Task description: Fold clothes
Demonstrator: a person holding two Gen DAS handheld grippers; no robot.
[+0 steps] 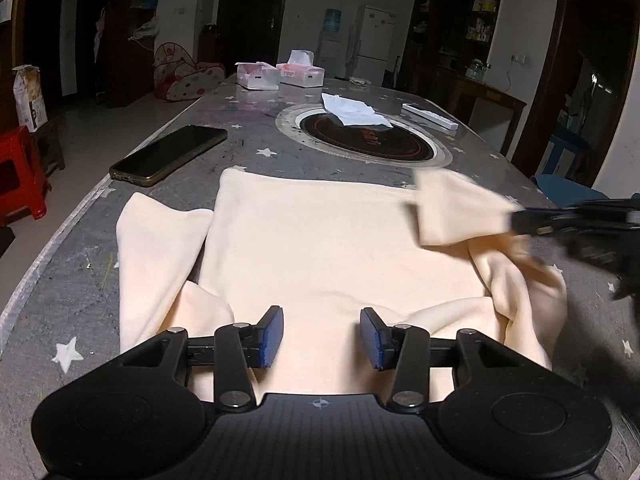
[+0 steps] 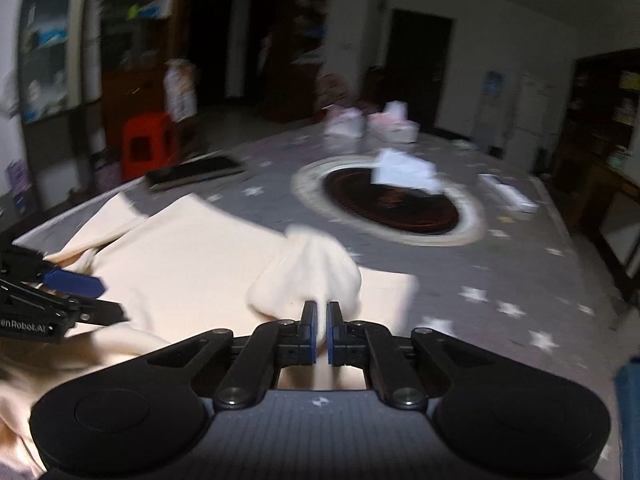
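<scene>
A cream garment point(image 1: 320, 248) lies spread on the grey star-patterned table point(image 1: 72, 272), one sleeve point(image 1: 160, 248) flat at its left. My left gripper point(image 1: 321, 320) hovers open over the garment's near edge, nothing between its blue pads. From the right, my right gripper point(image 1: 520, 222) is shut on the other sleeve point(image 1: 460, 212) and holds it lifted over the garment's right side. In the right wrist view, that gripper point(image 2: 322, 312) pinches the bunched sleeve point(image 2: 316, 268) above the garment point(image 2: 192, 264). The left gripper point(image 2: 100, 296) shows at the left edge.
A dark phone point(image 1: 168, 154) lies beyond the garment at the left. A round inset hotplate point(image 1: 364, 140) with a crumpled tissue point(image 1: 352, 110) sits mid-table. Two tissue boxes point(image 1: 280, 74) stand at the far end, a white bar point(image 1: 430, 117) at the right. A red stool point(image 1: 20, 172) stands beside the table.
</scene>
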